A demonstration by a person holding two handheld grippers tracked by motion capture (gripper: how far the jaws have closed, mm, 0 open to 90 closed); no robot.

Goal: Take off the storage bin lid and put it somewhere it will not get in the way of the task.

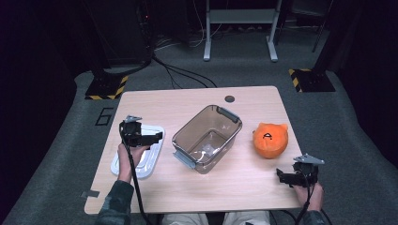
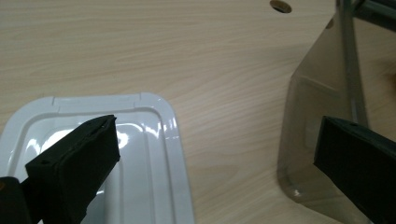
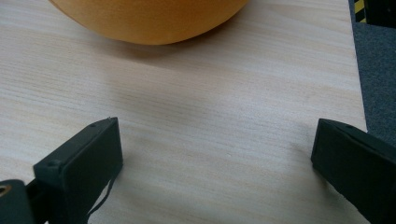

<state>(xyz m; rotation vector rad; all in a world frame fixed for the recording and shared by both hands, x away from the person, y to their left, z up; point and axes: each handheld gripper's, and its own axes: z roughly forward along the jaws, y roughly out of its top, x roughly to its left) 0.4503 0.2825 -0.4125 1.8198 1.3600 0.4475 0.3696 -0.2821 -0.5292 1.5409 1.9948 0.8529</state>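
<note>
Left gripper (image 1: 151,138): held above the white rectangular plastic lid (image 1: 149,161); its two black fingers (image 2: 77,163) stand wide apart with nothing between them. No earlier picture backs any motion, so only the spread is told.
White lid: lies flat on the pale wooden surface (image 1: 187,187) near its left edge, just beside the tub and apart from it; in the left gripper view the lid (image 2: 154,154) sits under the left-hand finger, its raised rim and rounded corner showing.
Smoky transparent plastic tub (image 1: 206,138): stands upright at the middle of the surface, turned at an angle, uncovered, with grey clip handles at both short ends; its wall (image 2: 322,107) rises near the right-hand finger in the left gripper view, not touched.
Orange round plush toy (image 1: 270,139): rests on the surface to the right of the tub, apart from it, face up.
Right gripper (image 1: 281,177): low at the front right corner of the surface, near the plush toy (image 3: 149,21) and not touching it; its fingers (image 3: 81,168) are spread wide over bare wood.
</note>
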